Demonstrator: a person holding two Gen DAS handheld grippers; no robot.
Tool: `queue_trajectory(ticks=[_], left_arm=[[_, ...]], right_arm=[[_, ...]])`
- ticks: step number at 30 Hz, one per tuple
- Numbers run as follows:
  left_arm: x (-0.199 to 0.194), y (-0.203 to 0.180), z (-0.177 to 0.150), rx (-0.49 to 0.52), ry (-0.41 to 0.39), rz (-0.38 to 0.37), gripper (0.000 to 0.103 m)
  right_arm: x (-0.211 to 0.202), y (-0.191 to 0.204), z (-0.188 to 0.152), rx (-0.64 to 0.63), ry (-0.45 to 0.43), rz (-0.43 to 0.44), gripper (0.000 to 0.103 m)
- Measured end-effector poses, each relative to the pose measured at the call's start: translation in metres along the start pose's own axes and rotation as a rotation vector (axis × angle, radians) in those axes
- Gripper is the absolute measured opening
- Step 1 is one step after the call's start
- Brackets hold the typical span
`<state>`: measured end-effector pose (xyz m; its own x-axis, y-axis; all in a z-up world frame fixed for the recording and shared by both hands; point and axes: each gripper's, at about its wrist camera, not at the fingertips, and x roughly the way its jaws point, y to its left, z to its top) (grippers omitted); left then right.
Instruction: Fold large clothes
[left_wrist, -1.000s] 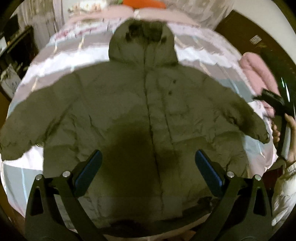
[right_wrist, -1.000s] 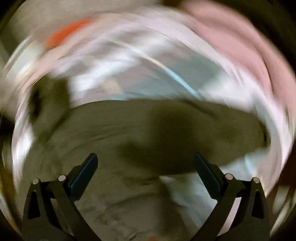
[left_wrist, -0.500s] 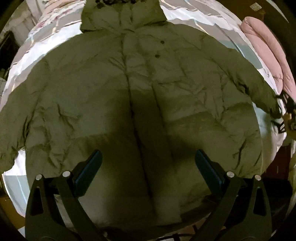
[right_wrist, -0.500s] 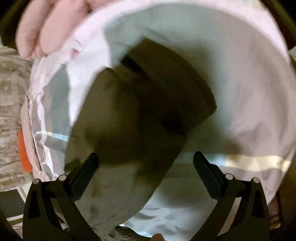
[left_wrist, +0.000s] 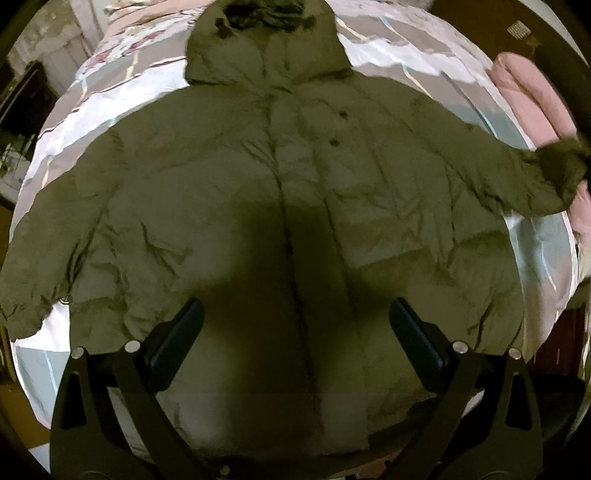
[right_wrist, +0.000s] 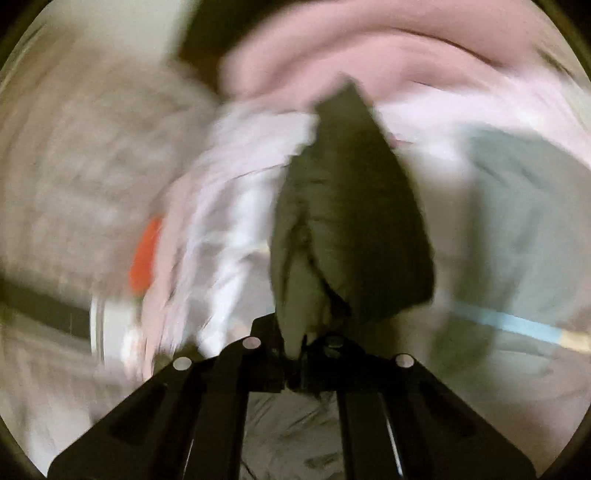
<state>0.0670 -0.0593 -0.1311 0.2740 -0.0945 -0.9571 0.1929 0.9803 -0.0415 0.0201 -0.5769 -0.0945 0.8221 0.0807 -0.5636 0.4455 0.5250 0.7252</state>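
Note:
An olive-green hooded puffer jacket (left_wrist: 280, 206) lies spread front-up on a bed, hood at the far end, both sleeves out to the sides. My left gripper (left_wrist: 295, 332) is open and empty, hovering above the jacket's lower hem. The right sleeve's cuff (left_wrist: 561, 166) is lifted off the bed at the far right. In the right wrist view, which is blurred, my right gripper (right_wrist: 295, 354) is shut on that sleeve's cuff (right_wrist: 351, 229), and the fabric hangs bunched between its jaws.
The bed has a striped pink, grey and white cover (left_wrist: 92, 110). A pink folded quilt (left_wrist: 528, 96) lies at the right side; it also shows in the right wrist view (right_wrist: 369, 48). An orange object (right_wrist: 146, 254) lies at the head of the bed. Dark furniture (left_wrist: 22, 99) stands at the left.
My right gripper has shut on the right sleeve's cuff and lifted it. The left gripper's view pulled back a little, showing the hood again.

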Motion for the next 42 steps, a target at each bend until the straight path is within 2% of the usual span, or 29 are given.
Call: queue_trajectory(ticks=[2,5,7,8,9,10,11,12,14,16,19,21,23,24,25,26,29,31,34,36,38,40,41,42], left_arm=[[0.000,0.010,0.002,-0.031,0.000,0.000,0.101],[0.003,0.028,0.003,-0.097,0.011,0.007,0.101],[0.006,0.040,0.004,-0.143,0.021,0.009,0.101],[0.007,0.048,0.004,-0.166,0.025,0.007,0.101],[0.008,0.052,0.004,-0.178,0.026,0.009,0.101],[0.009,0.056,0.004,-0.188,0.025,0.016,0.101],[0.010,0.060,0.004,-0.196,0.025,0.025,0.101],[0.010,0.065,0.005,-0.206,0.023,0.035,0.101],[0.012,0.072,0.005,-0.226,0.024,0.037,0.101],[0.016,0.077,0.008,-0.251,0.033,0.010,0.101],[0.034,0.084,0.012,-0.309,0.068,-0.098,0.101],[0.051,0.085,0.014,-0.352,0.108,-0.209,0.100],[0.066,0.087,0.016,-0.425,0.111,-0.347,0.084],[0.071,0.086,0.016,-0.443,0.113,-0.387,0.062],[0.079,0.081,0.019,-0.449,0.132,-0.430,0.050],[0.087,0.075,0.021,-0.441,0.154,-0.437,0.048],[0.107,0.064,0.025,-0.404,0.182,-0.392,0.036],[0.112,0.058,0.033,-0.378,0.145,-0.364,0.019],[0.096,0.055,0.054,-0.331,-0.026,-0.244,0.013],[0.074,0.061,0.065,-0.326,-0.195,-0.113,0.013],[0.062,0.066,0.081,-0.297,-0.269,-0.033,0.015],[0.066,0.069,0.089,-0.288,-0.238,-0.011,0.030],[0.070,0.070,0.087,-0.303,-0.215,-0.009,0.032],[0.075,0.070,0.085,-0.321,-0.184,-0.021,0.032]], right_arm=[[0.004,0.054,-0.030,-0.170,0.081,0.083,0.006],[0.018,0.124,-0.099,-0.416,0.256,0.185,0.006],[0.030,0.165,-0.165,-0.582,0.427,0.236,0.011],[0.035,0.174,-0.191,-0.618,0.505,0.247,0.014],[0.038,0.179,-0.210,-0.629,0.567,0.253,0.029],[0.039,0.182,-0.225,-0.632,0.610,0.254,0.051],[0.040,0.186,-0.237,-0.634,0.650,0.260,0.061],[0.038,0.190,-0.241,-0.643,0.646,0.264,0.074],[0.031,0.194,-0.230,-0.662,0.585,0.243,0.079],[0.037,0.190,-0.207,-0.623,0.546,0.223,0.086],[0.050,0.169,-0.171,-0.508,0.507,0.127,0.086],[0.056,0.150,-0.154,-0.434,0.497,0.045,0.086],[0.058,0.137,-0.155,-0.389,0.504,0.021,0.086],[0.054,0.131,-0.156,-0.372,0.508,0.019,0.086],[0.052,0.128,-0.158,-0.360,0.513,0.021,0.086],[0.053,0.127,-0.157,-0.349,0.521,0.025,0.086],[0.053,0.126,-0.160,-0.340,0.550,0.035,0.086],[0.056,0.126,-0.161,-0.347,0.564,0.031,0.086],[0.060,0.127,-0.168,-0.358,0.579,0.021,0.086],[0.067,0.127,-0.173,-0.381,0.592,0.004,0.086],[0.074,0.127,-0.179,-0.426,0.588,-0.037,0.086],[0.081,0.126,-0.186,-0.497,0.561,-0.103,0.086],[0.085,0.125,-0.188,-0.519,0.548,-0.116,0.086],[0.091,0.124,-0.192,-0.542,0.544,-0.122,0.082]])
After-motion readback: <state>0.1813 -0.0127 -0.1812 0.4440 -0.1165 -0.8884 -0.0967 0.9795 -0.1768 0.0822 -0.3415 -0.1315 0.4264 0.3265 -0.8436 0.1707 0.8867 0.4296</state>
